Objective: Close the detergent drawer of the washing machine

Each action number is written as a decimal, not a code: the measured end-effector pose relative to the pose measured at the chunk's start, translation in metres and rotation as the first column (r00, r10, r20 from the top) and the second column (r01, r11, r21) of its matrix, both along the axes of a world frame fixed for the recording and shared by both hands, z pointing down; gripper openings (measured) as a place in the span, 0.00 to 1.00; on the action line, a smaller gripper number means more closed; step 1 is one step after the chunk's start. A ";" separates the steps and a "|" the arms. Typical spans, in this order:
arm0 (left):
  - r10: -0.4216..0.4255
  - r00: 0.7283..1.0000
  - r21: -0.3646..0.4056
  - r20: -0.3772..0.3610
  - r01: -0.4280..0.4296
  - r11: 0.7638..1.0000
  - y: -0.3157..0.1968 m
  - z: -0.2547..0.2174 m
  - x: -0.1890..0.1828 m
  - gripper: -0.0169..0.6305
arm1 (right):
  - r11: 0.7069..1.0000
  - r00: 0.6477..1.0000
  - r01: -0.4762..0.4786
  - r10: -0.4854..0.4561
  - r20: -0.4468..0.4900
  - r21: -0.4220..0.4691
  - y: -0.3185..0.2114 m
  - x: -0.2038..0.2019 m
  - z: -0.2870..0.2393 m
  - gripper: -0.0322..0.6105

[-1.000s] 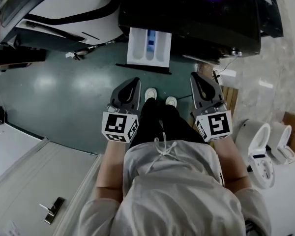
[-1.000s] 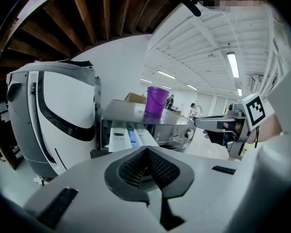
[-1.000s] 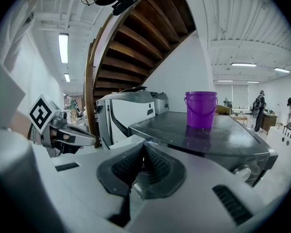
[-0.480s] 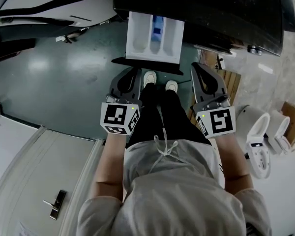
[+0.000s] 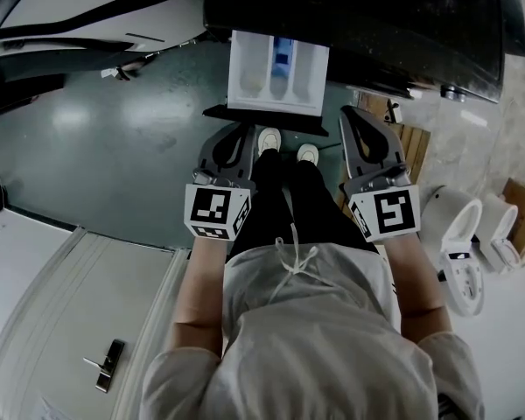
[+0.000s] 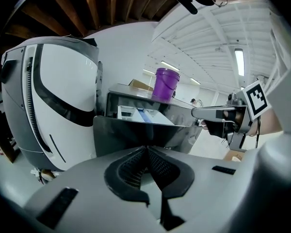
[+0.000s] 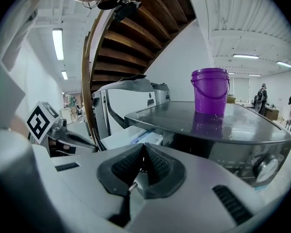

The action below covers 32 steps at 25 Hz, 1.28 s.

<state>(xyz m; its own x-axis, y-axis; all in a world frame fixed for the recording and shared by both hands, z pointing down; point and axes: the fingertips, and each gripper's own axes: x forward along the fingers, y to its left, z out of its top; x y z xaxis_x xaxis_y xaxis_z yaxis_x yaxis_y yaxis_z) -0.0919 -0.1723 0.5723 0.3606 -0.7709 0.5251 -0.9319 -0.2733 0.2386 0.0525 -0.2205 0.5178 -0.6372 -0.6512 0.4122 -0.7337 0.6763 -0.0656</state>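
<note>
The white detergent drawer [image 5: 278,75] stands pulled out from the dark washing machine [image 5: 376,24], its dark front panel [image 5: 261,115] toward me. My left gripper [image 5: 241,131] is shut and empty, its tip just below the panel's left end. In the left gripper view the panel [image 6: 136,132] fills the space right ahead of the shut jaws, with the drawer's compartments [image 6: 138,114] behind it. My right gripper [image 5: 350,116] is also shut and empty, just right of the drawer. Past it, the right gripper view shows the drawer [image 7: 136,137] and the machine's top [image 7: 208,123].
A purple bucket [image 7: 211,90] stands on the washing machine. A large white appliance [image 5: 70,11] sits to the left. White toilets [image 5: 459,243] and a wooden pallet [image 5: 404,160] are at the right. My shoes [image 5: 269,140] stand on the green floor [image 5: 114,147] below the drawer.
The view has moved in toward the washing machine. Both grippers now sit closer to the drawer's front panel. Both have stayed shut.
</note>
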 end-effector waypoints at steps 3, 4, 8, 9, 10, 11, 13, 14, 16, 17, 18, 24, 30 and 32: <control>0.011 1.000 0.008 0.011 -0.011 1.000 -0.011 -0.001 0.001 0.05 | 1.000 1.000 -0.008 0.008 -0.003 0.004 -0.004 0.001 -0.005 0.06; 0.015 1.000 0.011 0.012 -0.016 1.000 -0.015 -0.002 0.001 0.05 | 1.000 1.000 -0.011 0.011 -0.004 0.006 -0.005 0.001 -0.006 0.06; 0.032 0.999 0.016 0.023 -0.032 0.999 -0.030 -0.002 0.000 0.05 | 1.000 1.000 -0.021 0.021 -0.005 0.010 -0.011 0.002 -0.008 0.06; 0.036 0.999 0.013 0.026 -0.036 0.999 -0.034 -0.002 0.000 0.05 | 1.000 1.000 -0.025 0.025 -0.006 0.011 -0.013 0.002 -0.009 0.06; 0.040 0.999 0.009 0.029 -0.040 0.999 -0.038 -0.002 0.000 0.05 | 0.999 1.000 -0.030 0.030 -0.007 0.012 -0.015 0.003 -0.009 0.06; 0.044 0.999 0.007 0.030 -0.044 0.999 -0.042 -0.002 0.000 0.05 | 0.999 0.999 -0.037 0.037 -0.008 0.012 -0.018 0.005 -0.010 0.06; 0.051 0.998 0.007 0.030 -0.051 0.999 -0.050 -0.003 -0.001 0.05 | 0.999 0.999 -0.051 0.051 -0.008 0.013 -0.023 0.006 -0.011 0.06; 0.054 0.998 0.008 0.030 -0.054 0.998 -0.055 -0.003 -0.001 0.05 | 0.998 0.998 -0.058 0.058 -0.007 0.013 -0.026 0.007 -0.011 0.06; 0.061 0.998 0.011 0.031 -0.061 0.998 -0.063 -0.003 -0.002 0.05 | 0.997 0.997 -0.071 0.071 -0.006 0.013 -0.032 0.008 -0.011 0.06; 0.064 0.997 0.012 0.031 -0.064 0.998 -0.067 -0.003 -0.001 0.05 | 0.997 0.997 -0.076 0.076 -0.007 0.013 -0.035 0.008 -0.012 0.06; 0.066 0.997 0.014 0.029 -0.067 0.998 -0.070 -0.003 -0.001 0.05 | 0.997 0.997 -0.081 0.081 -0.008 0.014 -0.037 0.009 -0.012 0.06; 0.078 0.997 0.024 0.020 -0.079 0.997 -0.091 -0.004 -0.002 0.05 | 0.995 0.995 -0.102 0.103 -0.016 0.015 -0.051 0.007 -0.013 0.06; 0.095 0.995 0.023 0.018 -0.095 0.995 -0.109 -0.004 -0.002 0.05 | 0.993 0.993 -0.116 0.116 -0.018 0.012 -0.060 0.002 -0.014 0.06; 0.099 0.995 0.026 0.014 -0.099 0.995 -0.113 -0.005 -0.002 0.05 | 0.993 0.992 -0.121 0.121 -0.019 0.010 -0.063 0.001 -0.015 0.06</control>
